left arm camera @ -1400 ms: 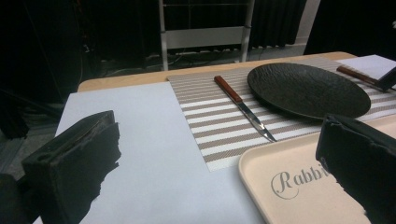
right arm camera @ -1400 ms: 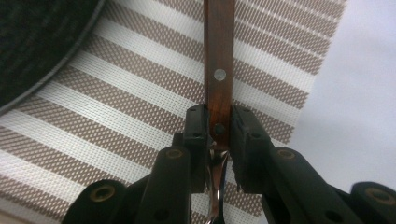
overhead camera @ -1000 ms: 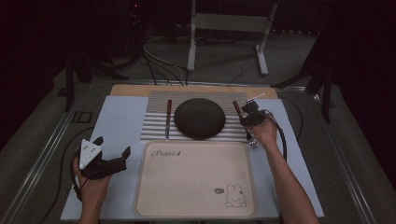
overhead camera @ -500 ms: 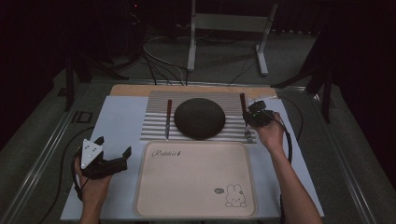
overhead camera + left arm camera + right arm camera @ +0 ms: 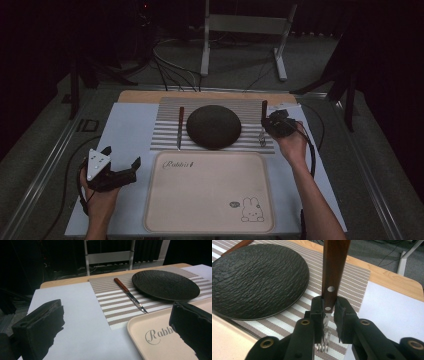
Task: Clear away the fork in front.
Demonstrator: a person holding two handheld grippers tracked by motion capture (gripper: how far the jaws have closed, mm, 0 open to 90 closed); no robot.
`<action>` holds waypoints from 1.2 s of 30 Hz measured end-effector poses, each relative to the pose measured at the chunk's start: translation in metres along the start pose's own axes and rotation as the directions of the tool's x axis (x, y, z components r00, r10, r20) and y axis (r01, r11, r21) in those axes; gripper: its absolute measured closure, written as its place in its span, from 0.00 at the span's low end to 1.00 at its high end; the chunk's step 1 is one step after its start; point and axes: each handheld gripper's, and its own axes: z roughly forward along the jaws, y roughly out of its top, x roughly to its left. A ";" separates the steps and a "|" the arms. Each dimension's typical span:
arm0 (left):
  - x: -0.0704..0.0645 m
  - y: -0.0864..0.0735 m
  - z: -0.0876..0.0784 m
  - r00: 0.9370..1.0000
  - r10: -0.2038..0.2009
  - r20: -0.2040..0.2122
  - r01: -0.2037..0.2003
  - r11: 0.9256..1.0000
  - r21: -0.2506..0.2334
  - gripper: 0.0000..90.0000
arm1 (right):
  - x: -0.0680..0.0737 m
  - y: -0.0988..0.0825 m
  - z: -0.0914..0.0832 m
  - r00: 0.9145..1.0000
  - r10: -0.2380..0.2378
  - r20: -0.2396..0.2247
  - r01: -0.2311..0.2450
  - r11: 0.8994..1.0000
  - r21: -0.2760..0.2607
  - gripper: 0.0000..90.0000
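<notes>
A: What are the right tongs [image 5: 328,312] doing just now?

B: They are clamping a fork [image 5: 331,272] at the lower end of its wooden handle, where the metal neck begins. The handle is pointing up and the tines are hanging down over the striped mat [image 5: 352,282]. In the high view the fork [image 5: 263,117] is sitting at about 3 o'clock of the dark plate [image 5: 213,126], held by the right tongs [image 5: 272,125]; whether the tines are touching the mat there I cannot tell.

A: And the left tongs?

B: The left tongs [image 5: 122,166] are standing apart with nothing between them, hovering over the pale sheet on the worktop [image 5: 125,130], at about 9 o'clock of the beige tray [image 5: 210,195].

A: So which step is in hand?

B: I am judging it as the pick-up of the fork, with the carry not yet made. The knife [image 5: 180,127] is lying untouched at 9 o'clock of the plate.

A: What is the next move calling for?

B: Probably keeping the grip firm, since the fork is hanging upright and could swing or slip, then bringing it clear of the plate rim toward the tray at 6 o'clock and tipping it flat before letting go.
</notes>
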 end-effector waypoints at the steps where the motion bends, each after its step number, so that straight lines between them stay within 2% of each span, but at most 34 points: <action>1: 0.000 0.000 0.000 1.000 0.000 0.000 0.000 1.000 0.000 0.00 | 0.000 0.000 -0.001 1.000 0.002 -0.002 -0.002 1.000 -0.002 0.86; 23: -0.002 0.001 0.001 1.000 0.008 0.002 -0.008 1.000 0.006 0.00 | 0.005 0.002 -0.015 1.000 -0.010 -0.016 0.009 0.999 -0.040 0.86; 32: -0.011 0.005 0.007 1.000 0.018 0.013 -0.018 1.000 0.015 0.00 | 0.010 0.003 -0.023 0.999 -0.023 -0.029 0.022 0.998 -0.061 0.86; 36: -0.017 0.012 0.011 1.000 0.014 0.028 -0.014 1.000 0.004 0.00 | 0.013 0.004 -0.027 0.999 -0.034 -0.037 0.032 0.997 -0.072 0.86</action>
